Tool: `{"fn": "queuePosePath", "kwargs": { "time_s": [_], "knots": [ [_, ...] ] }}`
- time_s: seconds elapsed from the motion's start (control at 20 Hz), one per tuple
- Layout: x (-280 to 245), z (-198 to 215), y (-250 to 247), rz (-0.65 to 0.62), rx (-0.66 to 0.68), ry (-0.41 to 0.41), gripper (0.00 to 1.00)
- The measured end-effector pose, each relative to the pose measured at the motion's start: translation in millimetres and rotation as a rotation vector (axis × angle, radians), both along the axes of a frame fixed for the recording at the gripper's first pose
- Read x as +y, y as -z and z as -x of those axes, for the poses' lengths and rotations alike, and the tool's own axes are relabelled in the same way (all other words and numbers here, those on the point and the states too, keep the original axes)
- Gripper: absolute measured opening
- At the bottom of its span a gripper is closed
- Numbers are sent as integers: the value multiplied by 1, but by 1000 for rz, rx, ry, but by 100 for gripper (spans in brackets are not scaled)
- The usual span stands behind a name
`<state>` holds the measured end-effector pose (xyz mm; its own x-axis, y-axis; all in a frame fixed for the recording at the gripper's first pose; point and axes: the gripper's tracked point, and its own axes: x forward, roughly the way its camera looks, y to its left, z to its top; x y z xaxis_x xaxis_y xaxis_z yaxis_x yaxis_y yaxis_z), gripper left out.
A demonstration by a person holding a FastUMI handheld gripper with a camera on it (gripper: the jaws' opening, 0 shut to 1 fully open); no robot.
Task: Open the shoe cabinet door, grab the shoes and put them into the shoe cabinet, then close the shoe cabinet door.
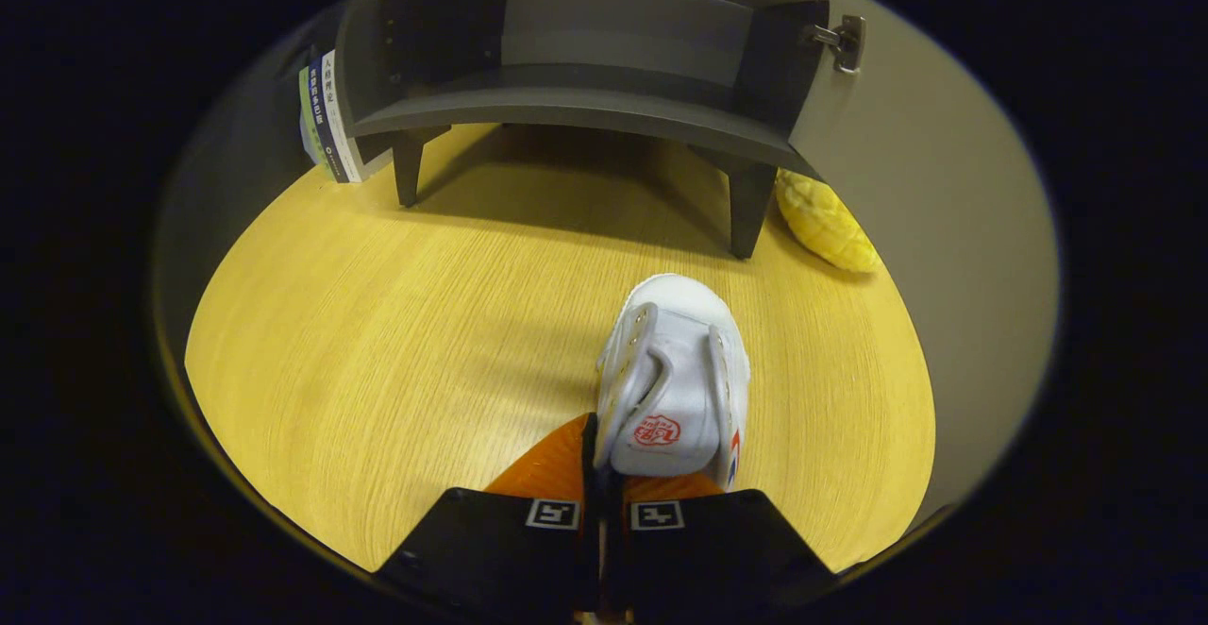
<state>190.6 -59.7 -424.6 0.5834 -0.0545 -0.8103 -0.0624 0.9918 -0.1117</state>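
Shoe (675, 380) gripped before open shoe cabinet (604, 49)
Hand-held gripper (604, 474) pinches the shoe's side wall above the desk (396, 342).

Red logo on shoe (672, 375) tongue — illegible (book spines (326, 115) too).

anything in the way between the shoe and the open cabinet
Nothing visible. The gripper is shut on the white shoe at its near edge, and bare wooden table runs ahead to the open cabinet. The yellow object lies by the cabinet's right leg, off the path.
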Motion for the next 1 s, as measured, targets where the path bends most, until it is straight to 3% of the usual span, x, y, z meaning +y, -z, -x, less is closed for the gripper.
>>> {"fn": "queuePosePath", "kwargs": {
  "time_s": [0.3,0.5,0.75,1.0],
  "knots": [
    [2,-1,-30,-8,-104,28,2],
    [7,4,-62,39,-161,1,2],
    [18,13,-130,12,-248,45,2],
    [38,29,-206,-6,-321,39,2]
  ]
}}
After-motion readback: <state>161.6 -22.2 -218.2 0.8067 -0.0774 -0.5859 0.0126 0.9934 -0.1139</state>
